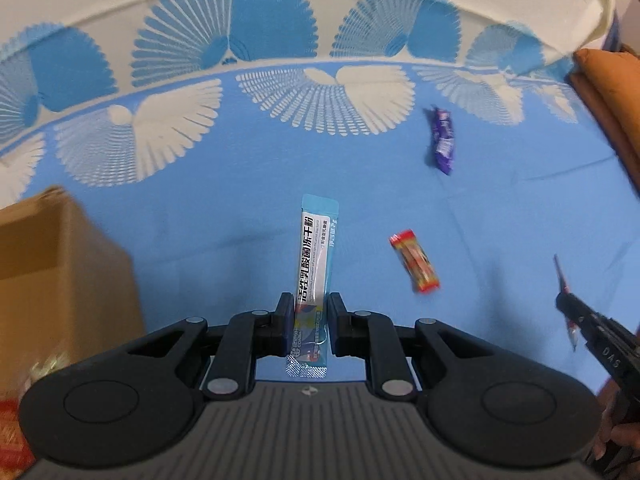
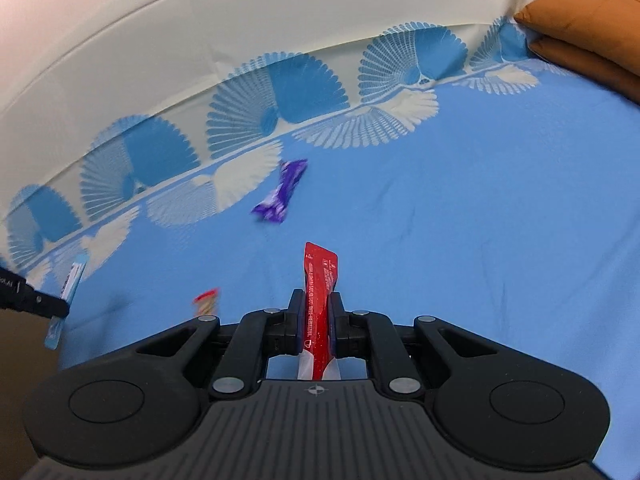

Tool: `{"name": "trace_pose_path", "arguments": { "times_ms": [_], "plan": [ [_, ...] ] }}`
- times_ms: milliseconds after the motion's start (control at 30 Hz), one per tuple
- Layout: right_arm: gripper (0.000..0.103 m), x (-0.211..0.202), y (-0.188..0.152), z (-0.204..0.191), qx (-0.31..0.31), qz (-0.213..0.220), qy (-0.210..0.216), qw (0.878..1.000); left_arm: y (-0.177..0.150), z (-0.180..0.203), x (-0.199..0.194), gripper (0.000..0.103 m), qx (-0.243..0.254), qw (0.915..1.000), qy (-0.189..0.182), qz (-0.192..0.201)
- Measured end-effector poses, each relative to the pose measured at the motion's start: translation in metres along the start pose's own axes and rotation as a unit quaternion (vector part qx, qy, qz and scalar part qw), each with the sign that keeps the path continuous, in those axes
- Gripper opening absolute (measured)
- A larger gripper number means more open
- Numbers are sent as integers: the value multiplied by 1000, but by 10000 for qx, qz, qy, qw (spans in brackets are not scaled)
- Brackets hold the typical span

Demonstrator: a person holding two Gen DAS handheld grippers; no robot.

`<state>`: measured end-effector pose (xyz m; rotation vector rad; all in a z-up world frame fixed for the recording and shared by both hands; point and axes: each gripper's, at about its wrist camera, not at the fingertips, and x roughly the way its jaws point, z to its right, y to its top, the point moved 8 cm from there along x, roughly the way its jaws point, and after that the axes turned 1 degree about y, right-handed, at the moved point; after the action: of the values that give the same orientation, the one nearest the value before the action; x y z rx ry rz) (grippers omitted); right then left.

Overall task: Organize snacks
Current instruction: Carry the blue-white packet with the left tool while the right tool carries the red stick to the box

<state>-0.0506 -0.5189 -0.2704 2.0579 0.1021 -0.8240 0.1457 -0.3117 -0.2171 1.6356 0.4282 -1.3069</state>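
Blue bedsheet (image 1: 200,208) with white fan pattern, orange cushions (image 2: 592,32) at the corner

Looking forward and down along each gripper's fingers from just behind them, close above the blue cloth (image 1: 200,208), the left view steeper, both sharing the purple wrapper (image 1: 442,142) and orange-red wrapper (image 1: 416,262) between them.

A home bedroom — patterned bedsheet (image 1: 200,208), orange pillows (image 2: 592,28).
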Motion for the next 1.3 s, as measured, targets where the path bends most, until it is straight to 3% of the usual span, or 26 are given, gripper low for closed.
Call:
{"name": "trace_pose_path", "arguments": {
  "times_ms": [167, 367, 700, 1033, 1300],
  "plan": [
    [12, -50, -8, -36, 25, -24, 105, 9999, -34, -3, -60, 19, 32, 9998, -18, 172],
    [12, -104, -15, -98, -283, -18, 551, 9981, -75, -19, -128, 19, 0, 9990, 85, 443],
    [13, -186, -71, -218, -1253, -420, 1594, 9783, -165, -83, -221, 19, -555, 9958, 463, 562],
    [13, -237, -138, -300, -2018, -720, 2146, 9529, -251, -123, -273, 19, -1033, 9906, 512, 732],
    [13, -254, -147, -317, -2385, -673, 2071, 9464, -274, -133, -283, 19, -1193, 9884, 363, 864]
  ]
}}
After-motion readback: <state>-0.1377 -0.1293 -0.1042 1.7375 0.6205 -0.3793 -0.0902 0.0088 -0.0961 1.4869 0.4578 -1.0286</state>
